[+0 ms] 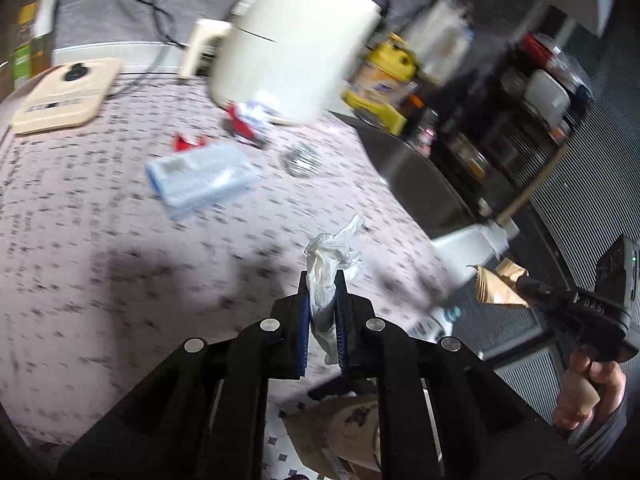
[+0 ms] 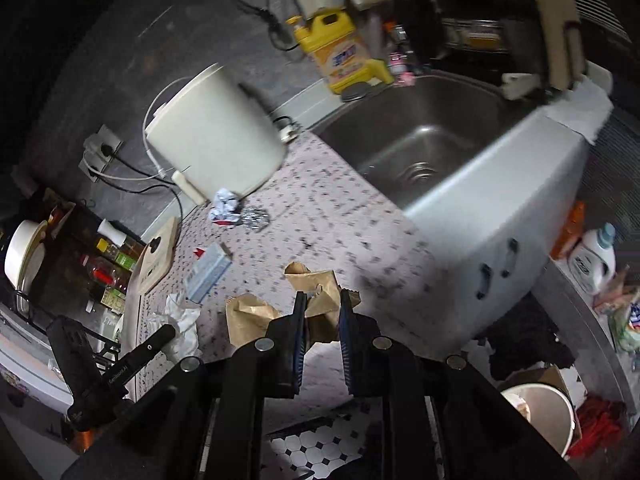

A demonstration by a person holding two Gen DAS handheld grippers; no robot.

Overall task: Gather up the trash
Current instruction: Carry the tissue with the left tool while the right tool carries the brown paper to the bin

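Note:
My left gripper (image 1: 322,280) is shut on a crumpled white plastic wrapper (image 1: 326,264) and holds it above the speckled counter (image 1: 100,220). My right gripper (image 2: 323,300) is shut on a crumpled brown paper bag (image 2: 320,284); it also shows at the right in the left wrist view (image 1: 496,284). On the counter lie a blue packet (image 1: 200,178), a red scrap (image 1: 186,142), a red-and-white crumpled wrapper (image 1: 250,118) and a foil ball (image 1: 302,158). The left gripper with its white wrapper (image 2: 182,320) shows in the right wrist view.
A cream rice cooker (image 1: 292,40) stands at the back of the counter, with a beige scale (image 1: 66,94) to its left. A steel sink (image 2: 432,140) and a yellow detergent jug (image 2: 340,56) are to the right. A white bin (image 2: 540,412) stands on the floor.

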